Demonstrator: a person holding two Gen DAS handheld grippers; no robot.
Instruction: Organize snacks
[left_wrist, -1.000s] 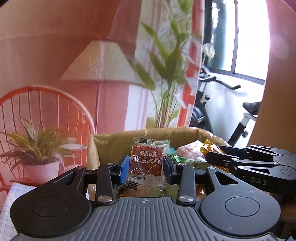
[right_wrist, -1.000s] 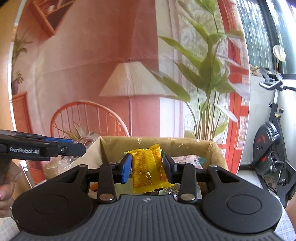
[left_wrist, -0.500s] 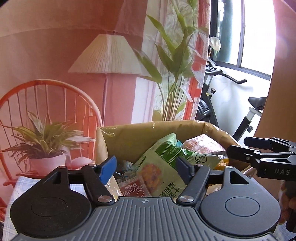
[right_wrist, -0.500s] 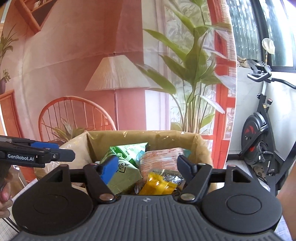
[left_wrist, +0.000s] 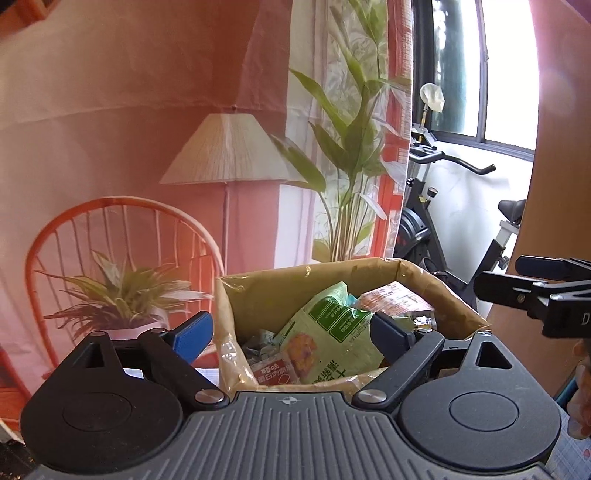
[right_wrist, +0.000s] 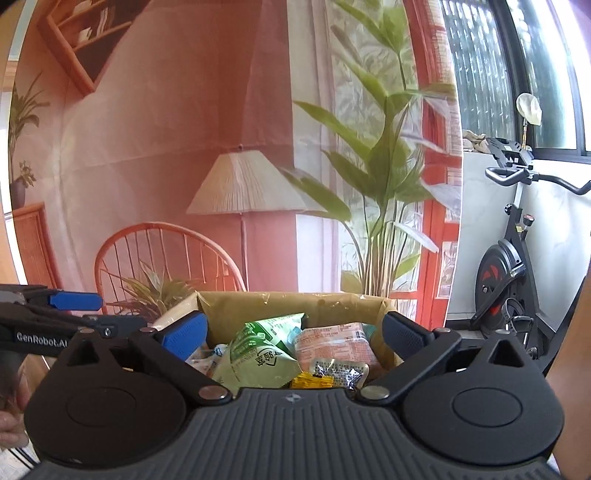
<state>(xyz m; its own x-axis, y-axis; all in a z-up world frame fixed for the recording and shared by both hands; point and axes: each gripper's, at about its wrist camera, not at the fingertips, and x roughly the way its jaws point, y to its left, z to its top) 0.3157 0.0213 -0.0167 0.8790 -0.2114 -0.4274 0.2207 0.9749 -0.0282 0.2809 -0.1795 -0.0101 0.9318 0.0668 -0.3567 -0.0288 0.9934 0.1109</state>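
Observation:
A brown cardboard box (left_wrist: 269, 291) lined with tape holds several snack packets. In the left wrist view my left gripper (left_wrist: 293, 336) is open and empty just before the box, above a red packet (left_wrist: 275, 373) and a large green bag (left_wrist: 328, 332). In the right wrist view my right gripper (right_wrist: 293, 334) is open and empty over the same box (right_wrist: 236, 310), with the green bag (right_wrist: 258, 354), an orange-pink packet (right_wrist: 332, 345), a silver packet (right_wrist: 338, 373) and a yellow packet (right_wrist: 308, 380) below it.
A potted plant (left_wrist: 118, 295) and a red wire chair (left_wrist: 122, 229) stand left of the box. A lamp (left_wrist: 225, 151), tall plant (left_wrist: 351, 147) and exercise bike (left_wrist: 443, 221) are behind. Each gripper shows at the other view's edge, the right one (left_wrist: 546, 291) and the left one (right_wrist: 55, 317).
Both grippers opened. The left let go of the red packet and the right let go of the yellow packet; both now lie in the box. Both grippers have drawn back slightly.

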